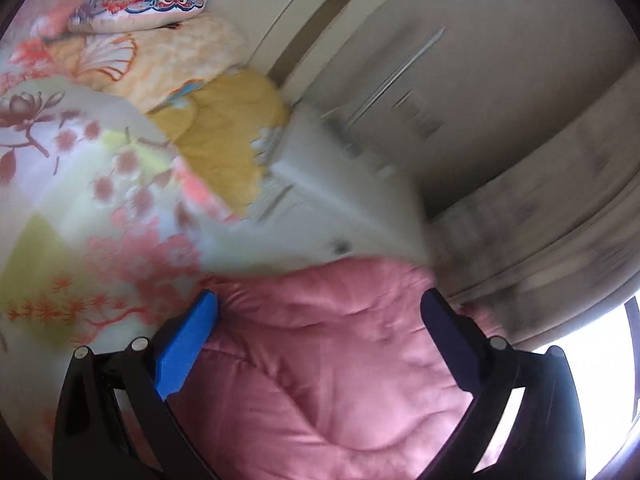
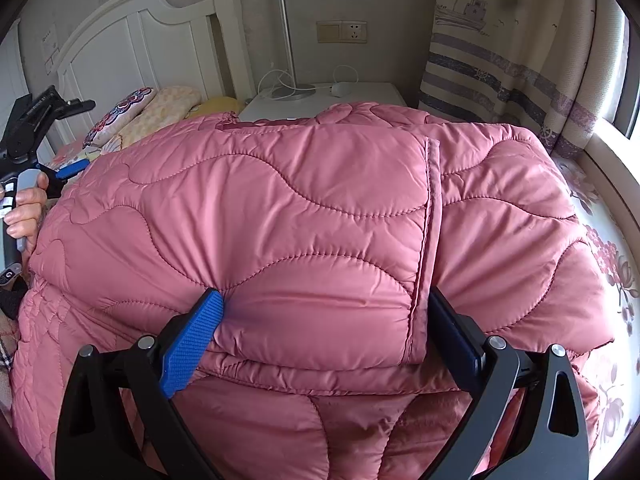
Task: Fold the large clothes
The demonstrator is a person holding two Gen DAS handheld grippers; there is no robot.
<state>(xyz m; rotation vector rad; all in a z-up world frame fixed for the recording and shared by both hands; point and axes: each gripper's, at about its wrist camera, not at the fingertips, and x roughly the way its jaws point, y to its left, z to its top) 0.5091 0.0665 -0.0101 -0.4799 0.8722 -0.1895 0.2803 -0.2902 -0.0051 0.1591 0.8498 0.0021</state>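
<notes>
1. Pink quilted puffer coat [image 2: 304,216], with its wavy stitch lines, lies folded in a thick bundle on the bed, covering most of my right wrist view.
2. A folded panel with a straight seamed edge lies on top, and that edge runs down toward the right gripper's dark finger.
3. My right gripper [image 2: 326,312] has its jaws spread wide, one blue-padded finger and one dark finger straddling the near edge of that top panel; the pads look to be touching the fabric, not pinching it.
4. My left gripper [image 1: 320,312] also has its jaws wide apart, with the coat's pink fabric bulging up between the fingers. That view is motion-blurred, so I cannot say for sure whether the pads press on the cloth.
5. From the right wrist, I see the left gripper at the coat's far left edge, held by a person's hand [image 2: 26,208].
6. The coat rests on a floral bedsheet in white, pink and pale yellow [image 1: 72,184], which shows clearly in the left wrist view.
7. Near the white wooden headboard [image 2: 132,44] lie a patterned round cushion in red, blue and white [image 1: 140,4] and a yellow quilted pillow [image 1: 228,136].
8. A white bedside table [image 2: 360,94] stands just beyond the coat, bearing a silver lamp stem [image 2: 286,28] and white cables.
9. A nautical-print curtain with grey-blue stripes [image 2: 520,52] hangs at the right by the window.
</notes>
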